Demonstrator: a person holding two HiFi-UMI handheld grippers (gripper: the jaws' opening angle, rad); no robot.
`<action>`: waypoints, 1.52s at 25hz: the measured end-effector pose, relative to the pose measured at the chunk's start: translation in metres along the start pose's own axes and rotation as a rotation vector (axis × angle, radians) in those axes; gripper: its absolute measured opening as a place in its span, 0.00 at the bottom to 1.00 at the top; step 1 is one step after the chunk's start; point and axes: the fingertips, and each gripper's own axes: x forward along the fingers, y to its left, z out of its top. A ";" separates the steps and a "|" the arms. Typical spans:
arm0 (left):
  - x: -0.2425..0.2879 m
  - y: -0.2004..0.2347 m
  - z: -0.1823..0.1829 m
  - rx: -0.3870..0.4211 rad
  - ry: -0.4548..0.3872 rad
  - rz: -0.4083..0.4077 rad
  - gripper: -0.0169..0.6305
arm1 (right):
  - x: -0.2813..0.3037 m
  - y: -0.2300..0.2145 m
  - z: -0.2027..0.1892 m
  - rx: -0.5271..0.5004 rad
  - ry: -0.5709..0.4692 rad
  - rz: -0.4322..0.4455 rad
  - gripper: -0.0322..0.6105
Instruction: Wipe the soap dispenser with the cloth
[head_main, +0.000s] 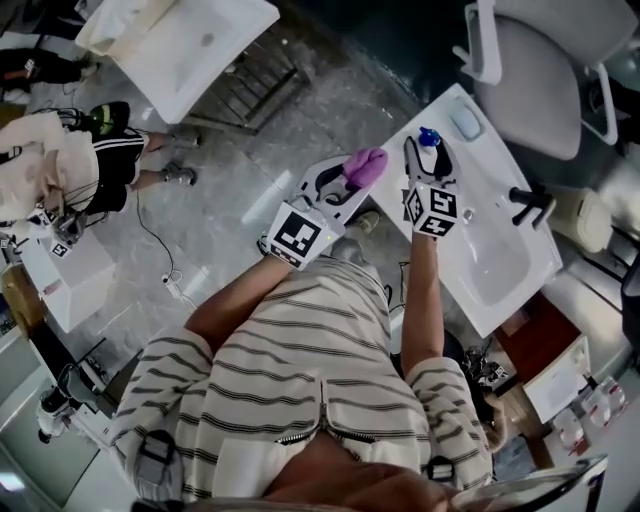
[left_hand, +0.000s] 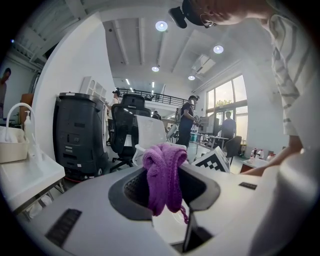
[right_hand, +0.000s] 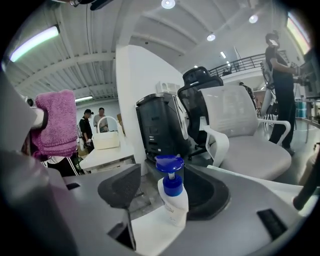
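The soap dispenser (right_hand: 173, 199), a white bottle with a blue pump (head_main: 429, 137), stands on the near corner of the white basin counter (head_main: 500, 275). My right gripper (right_hand: 167, 194) is open around it: the left pad stands clear of the bottle, and the right pad is close beside it. The purple cloth (left_hand: 164, 174) is bunched and hanging between the jaws of my left gripper (left_hand: 165, 186), which is shut on it. In the head view the cloth (head_main: 364, 166) is held in the air just left of the dispenser, apart from it. The cloth (right_hand: 52, 122) also shows at the left of the right gripper view.
A black faucet (head_main: 530, 203) and a basin lie right of the dispenser, and a small dish (head_main: 466, 122) sits at the counter's far edge. A white office chair (head_main: 540, 70) stands beyond the counter. Another white basin unit (head_main: 190, 50) is at the upper left. A person (head_main: 110, 160) sits at the left.
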 end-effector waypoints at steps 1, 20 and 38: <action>-0.002 0.000 0.001 0.002 -0.002 0.006 0.24 | -0.002 0.002 0.001 -0.004 0.000 0.001 0.47; -0.023 0.000 0.027 -0.019 -0.073 0.019 0.24 | -0.089 0.056 0.076 0.033 -0.189 -0.033 0.38; -0.023 -0.019 0.054 0.028 -0.147 -0.025 0.24 | -0.140 0.087 0.118 -0.023 -0.292 -0.077 0.05</action>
